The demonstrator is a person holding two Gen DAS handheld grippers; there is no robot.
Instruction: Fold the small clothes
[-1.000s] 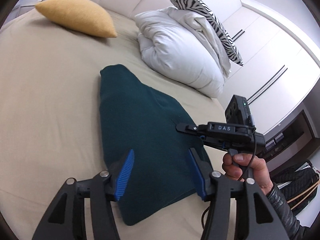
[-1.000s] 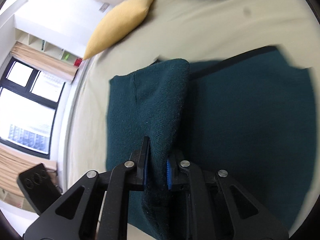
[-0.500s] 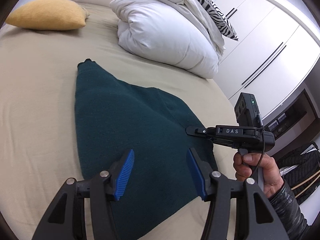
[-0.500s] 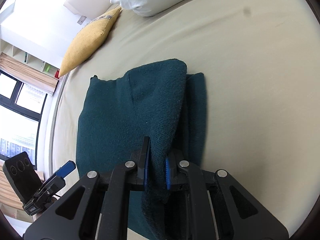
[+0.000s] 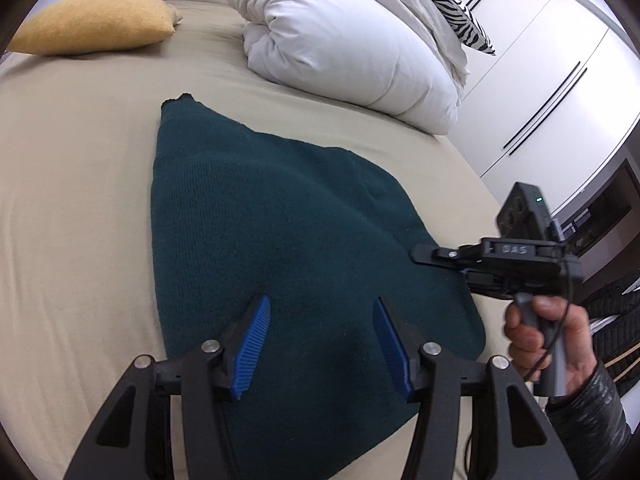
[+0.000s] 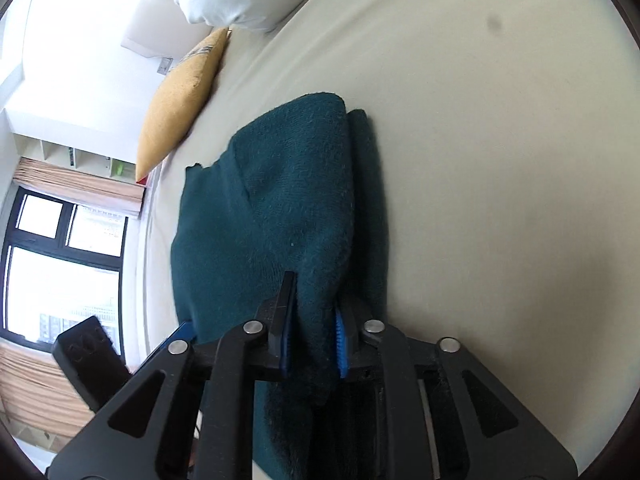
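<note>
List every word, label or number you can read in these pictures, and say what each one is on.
"DAS": raised letters on the black body of the right gripper, seen from the left wrist view.
Nothing else is readable; no label shows on the dark green garment, the yellow cushion or the white duvet.

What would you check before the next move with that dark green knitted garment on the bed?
1. Dark green knitted garment lies on the beige bed sheet: ok.
2. Fold laid over: ok; the doubled edge rests on the layer below.
3. Right hand-held gripper free of the fabric: not ok; its jaws are opening, with the fabric between them.
4. Left hand-held gripper open, holding nothing: ok.
5. Yellow cushion and white duvet apart from the garment: ok.
6. Edges aligned: cannot tell.
</note>
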